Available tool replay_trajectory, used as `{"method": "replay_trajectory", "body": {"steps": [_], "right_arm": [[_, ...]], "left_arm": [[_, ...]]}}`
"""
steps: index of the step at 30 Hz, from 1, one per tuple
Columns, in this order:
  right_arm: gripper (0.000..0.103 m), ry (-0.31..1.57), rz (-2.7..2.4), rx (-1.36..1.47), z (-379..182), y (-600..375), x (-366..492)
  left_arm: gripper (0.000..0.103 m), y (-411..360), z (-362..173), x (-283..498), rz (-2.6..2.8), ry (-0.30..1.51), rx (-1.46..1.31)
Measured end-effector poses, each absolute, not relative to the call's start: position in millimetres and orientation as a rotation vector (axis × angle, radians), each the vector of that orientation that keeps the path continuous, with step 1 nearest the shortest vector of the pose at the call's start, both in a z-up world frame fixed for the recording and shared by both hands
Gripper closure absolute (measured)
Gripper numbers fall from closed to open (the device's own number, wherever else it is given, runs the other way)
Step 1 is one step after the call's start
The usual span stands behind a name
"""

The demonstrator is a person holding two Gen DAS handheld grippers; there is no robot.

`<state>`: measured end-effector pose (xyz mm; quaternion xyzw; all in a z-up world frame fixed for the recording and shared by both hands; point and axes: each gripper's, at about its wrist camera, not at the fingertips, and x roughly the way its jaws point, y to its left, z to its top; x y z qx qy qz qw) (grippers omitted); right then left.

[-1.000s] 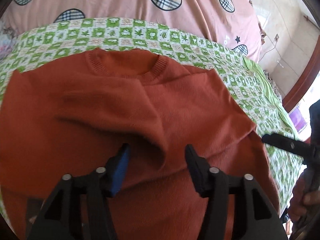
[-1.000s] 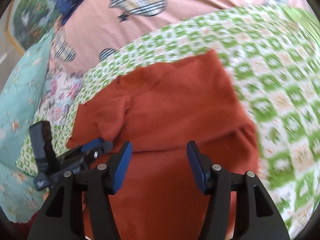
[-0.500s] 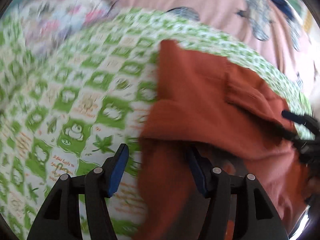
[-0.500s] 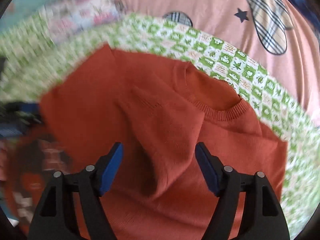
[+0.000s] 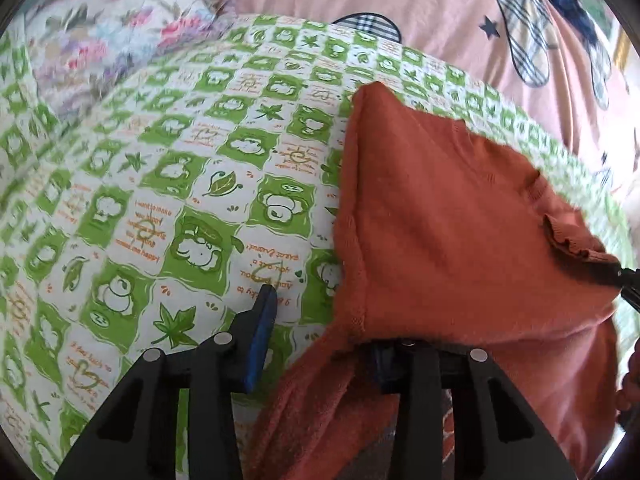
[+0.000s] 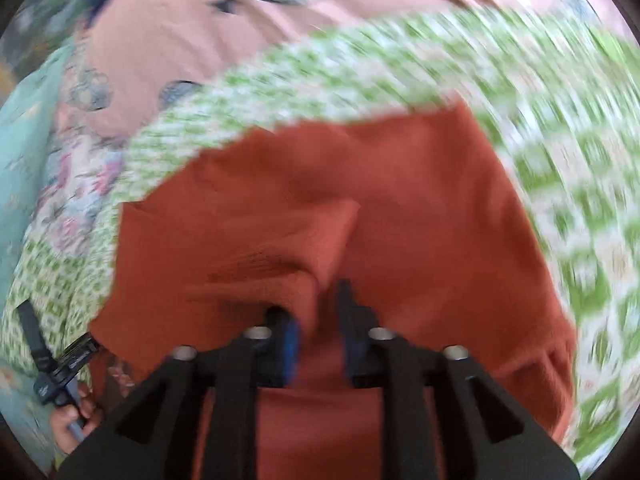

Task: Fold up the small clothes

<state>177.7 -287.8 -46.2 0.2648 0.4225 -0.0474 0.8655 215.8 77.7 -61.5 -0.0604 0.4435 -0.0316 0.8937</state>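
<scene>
A rust-orange knit sweater [image 5: 440, 216] lies on a green-and-white patterned sheet [image 5: 168, 184]. My left gripper [image 5: 324, 332] is open at the sweater's left edge; its left fingertip [image 5: 262, 320] is over the sheet, and the right finger is hidden under the cloth. In the right wrist view the sweater [image 6: 420, 208] fills the middle. My right gripper [image 6: 318, 312] has its jaws close together with a raised fold of the sweater between them. The right gripper's tip shows at the right edge of the left wrist view [image 5: 624, 280].
A pink quilt with plaid shapes [image 5: 420, 4] lies beyond the sheet. A floral cloth [image 5: 100, 28] is at the far left. The left gripper and the hand holding it show at the lower left of the right wrist view [image 6: 60, 368].
Both views have swung. My left gripper moved to the sweater's left edge and slid under it. My right gripper went from wide open to nearly closed on a sweater fold.
</scene>
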Motion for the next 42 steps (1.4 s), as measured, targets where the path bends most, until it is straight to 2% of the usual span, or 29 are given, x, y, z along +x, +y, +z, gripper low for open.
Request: {"method": "replay_trajectory", "body": {"steps": [2, 11, 21, 22, 23, 24, 25, 26, 27, 30, 35, 42], "right_arm": [[0.054, 0.87, -0.124, 0.613, -57.1, -297.7, 168.3], [0.041, 0.752, -0.221, 0.641, -45.7, -312.9, 153.0], [0.041, 0.719, -0.265, 0.75, -52.3, -329.5, 128.3], [0.042, 0.715, -0.259, 0.745, -50.5, -328.5, 128.4], [0.047, 0.714, -0.254, 0.733, -48.4, -327.0, 129.5], [0.061, 0.716, -0.243, 0.719, -47.0, -325.5, 131.3], [0.07, 0.726, -0.227, 0.707, -46.8, -324.0, 134.4], [0.084, 0.735, -0.221, 0.703, -47.2, -322.7, 135.1], [0.092, 0.74, -0.221, 0.693, -46.5, -321.7, 136.1], [0.093, 0.722, -0.242, 0.66, -42.9, -322.2, 132.0], [0.093, 0.812, -0.248, 0.725, -66.1, -335.0, 129.8], [0.083, 0.775, -0.273, 0.679, -46.7, -340.9, 100.7]], "left_arm": [[0.067, 75.1, -60.4, 215.8, -0.06, 0.915, -0.124], [0.065, 125.4, -66.6, 208.7, -0.089, 0.897, -0.43], [0.065, 137.8, -69.6, 203.8, -0.118, 0.883, -0.541], [0.065, 140.3, -71.1, 202.4, -0.12, 0.881, -0.555], [0.065, 142.9, -72.0, 201.8, -0.127, 0.881, -0.573], [0.065, 143.7, -72.6, 201.2, -0.128, 0.88, -0.58], [0.065, 144.1, -72.7, 200.8, -0.128, 0.88, -0.584], [0.065, 144.5, -72.8, 200.6, -0.128, 0.88, -0.588], [0.065, 145.7, -73.2, 200.1, -0.129, 0.881, -0.597], [0.065, 152.6, -76.6, 199.7, -0.139, 0.883, -0.66], [0.065, 160.5, -81.9, 199.3, -0.158, 0.883, -0.748], [0.065, 163.7, -74.9, 185.7, -0.179, 0.931, -0.682]]}}
